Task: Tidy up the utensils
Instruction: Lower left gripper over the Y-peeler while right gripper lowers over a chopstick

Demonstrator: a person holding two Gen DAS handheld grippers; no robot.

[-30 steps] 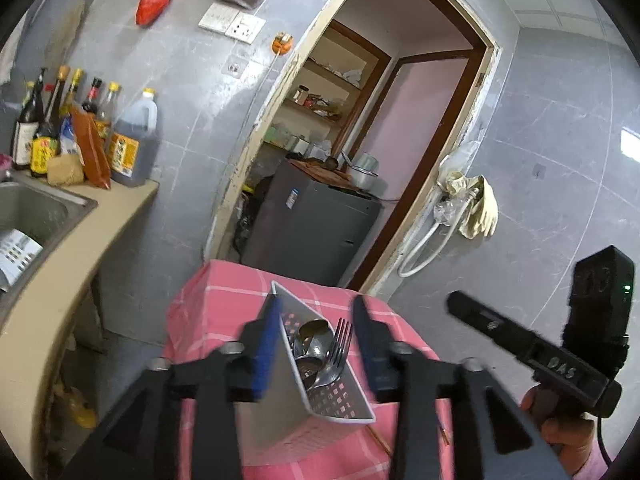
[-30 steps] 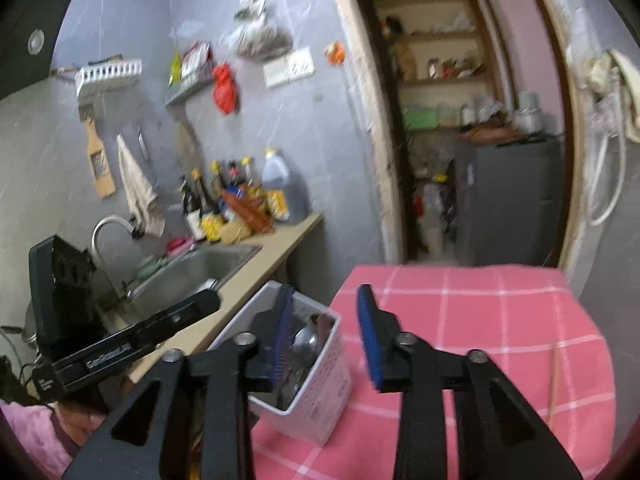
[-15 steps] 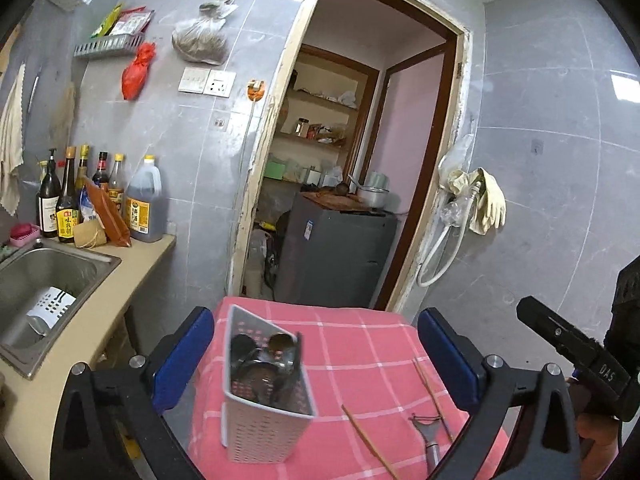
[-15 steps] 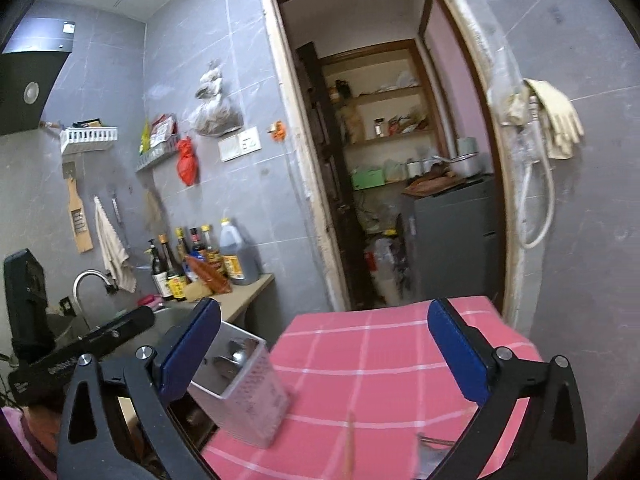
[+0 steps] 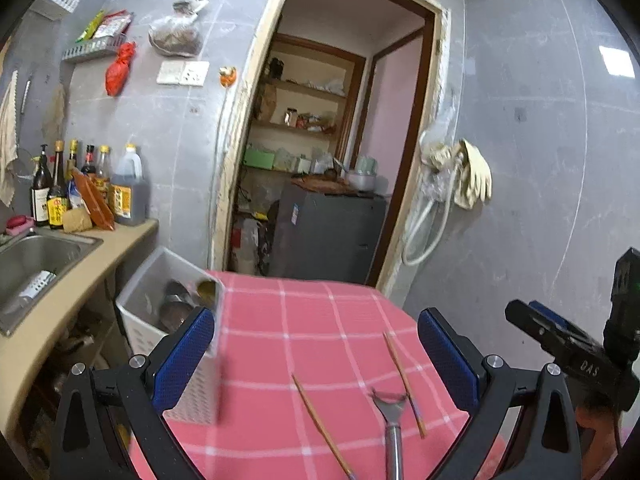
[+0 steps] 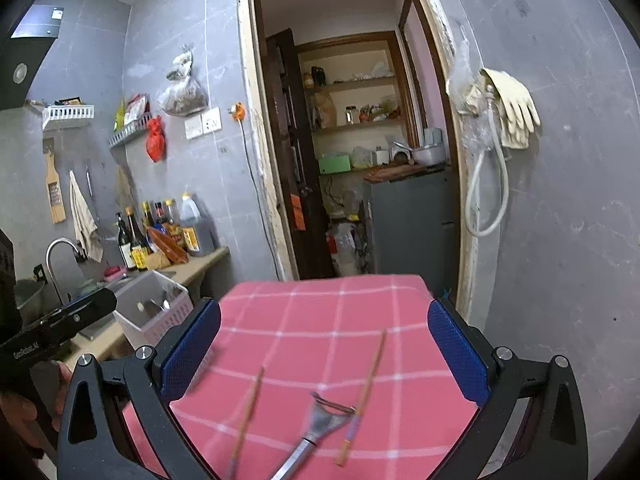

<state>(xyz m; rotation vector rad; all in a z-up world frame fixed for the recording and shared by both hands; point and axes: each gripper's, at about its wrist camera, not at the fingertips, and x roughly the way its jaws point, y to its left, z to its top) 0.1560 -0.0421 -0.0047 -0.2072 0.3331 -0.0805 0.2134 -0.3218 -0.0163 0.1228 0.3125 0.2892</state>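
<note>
A white perforated utensil caddy (image 5: pixel 160 312) with spoons inside stands at the left edge of the pink checked tablecloth (image 5: pixel 312 328); it also shows in the right wrist view (image 6: pixel 154 316). Two chopsticks (image 5: pixel 402 380) (image 5: pixel 320 424) and a metal peeler (image 5: pixel 390 420) lie on the cloth near the front. In the right wrist view the chopsticks (image 6: pixel 366 388) (image 6: pixel 246 412) flank the peeler (image 6: pixel 320 424). My left gripper (image 5: pixel 316 360) is open and empty above them. My right gripper (image 6: pixel 324 356) is open and empty too.
A counter with a steel sink (image 5: pixel 36 256) and sauce bottles (image 5: pixel 80 188) runs along the left. A doorway behind the table shows a grey cabinet (image 5: pixel 324 236) and shelves. Gloves and a hose (image 5: pixel 460 184) hang on the right wall.
Both grippers opened wide and pulled back from the caddy, which now stands free at the table's left edge. The chopsticks and peeler have come into view.
</note>
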